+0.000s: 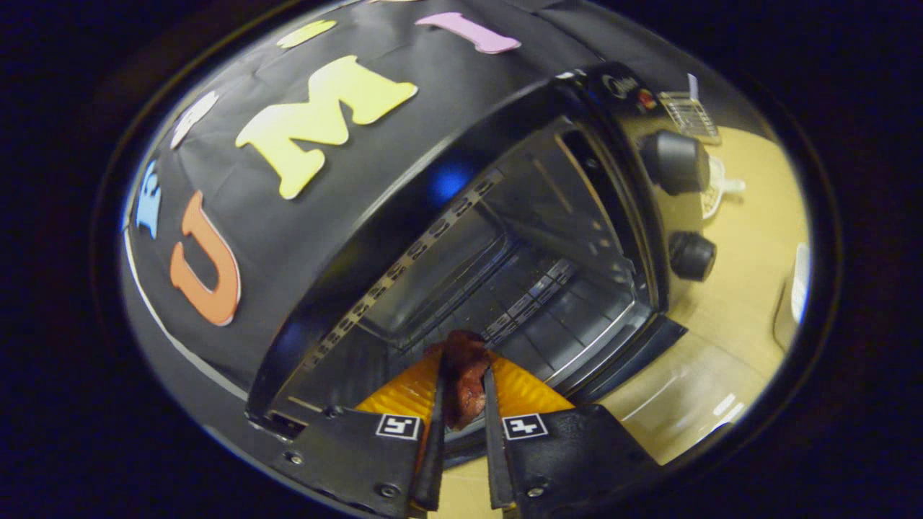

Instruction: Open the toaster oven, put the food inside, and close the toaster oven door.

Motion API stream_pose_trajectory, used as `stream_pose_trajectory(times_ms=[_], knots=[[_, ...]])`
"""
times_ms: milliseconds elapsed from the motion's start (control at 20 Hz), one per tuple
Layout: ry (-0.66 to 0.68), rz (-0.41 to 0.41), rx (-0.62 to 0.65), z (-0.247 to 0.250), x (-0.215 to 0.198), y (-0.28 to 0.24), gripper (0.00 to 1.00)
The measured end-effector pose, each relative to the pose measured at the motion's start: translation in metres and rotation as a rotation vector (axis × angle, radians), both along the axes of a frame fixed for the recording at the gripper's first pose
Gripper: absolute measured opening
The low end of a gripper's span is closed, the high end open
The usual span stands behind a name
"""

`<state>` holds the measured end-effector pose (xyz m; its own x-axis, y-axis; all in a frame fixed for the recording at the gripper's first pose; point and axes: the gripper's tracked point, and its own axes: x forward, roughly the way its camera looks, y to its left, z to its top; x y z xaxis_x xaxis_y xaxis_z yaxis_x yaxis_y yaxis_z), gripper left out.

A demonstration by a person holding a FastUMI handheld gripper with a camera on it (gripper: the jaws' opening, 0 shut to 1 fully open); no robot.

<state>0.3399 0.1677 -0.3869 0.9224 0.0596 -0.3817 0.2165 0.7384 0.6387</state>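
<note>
The toaster oven (505,238) stands open on the wooden table (743,288), its door (627,357) dropped flat toward the table's near edge. The gripper (462,389) is clenched on a reddish-brown piece of food (465,367), both fingers pressing its sides, at the mouth of the cavity just above the wire rack (533,303). This looks like the loading step. Next the food needs carrying further in over the rack, setting down and releasing before the door is shut.
</note>
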Motion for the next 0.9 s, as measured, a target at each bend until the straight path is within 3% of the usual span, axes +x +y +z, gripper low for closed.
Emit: stream_pose_trajectory(times_ms=[150, 300, 450, 900], knots=[[0.044, 0.025, -0.172, -0.007, -0.006, -0.010, 0.43], [0.038, 0.045, -0.273, -0.003, -0.010, -0.017, 0.72], [0.073, 0.089, -0.312, -0.005, -0.023, -0.018, 0.93], [0.067, 0.237, -0.475, 0.046, -0.095, -0.020, 0.93]])
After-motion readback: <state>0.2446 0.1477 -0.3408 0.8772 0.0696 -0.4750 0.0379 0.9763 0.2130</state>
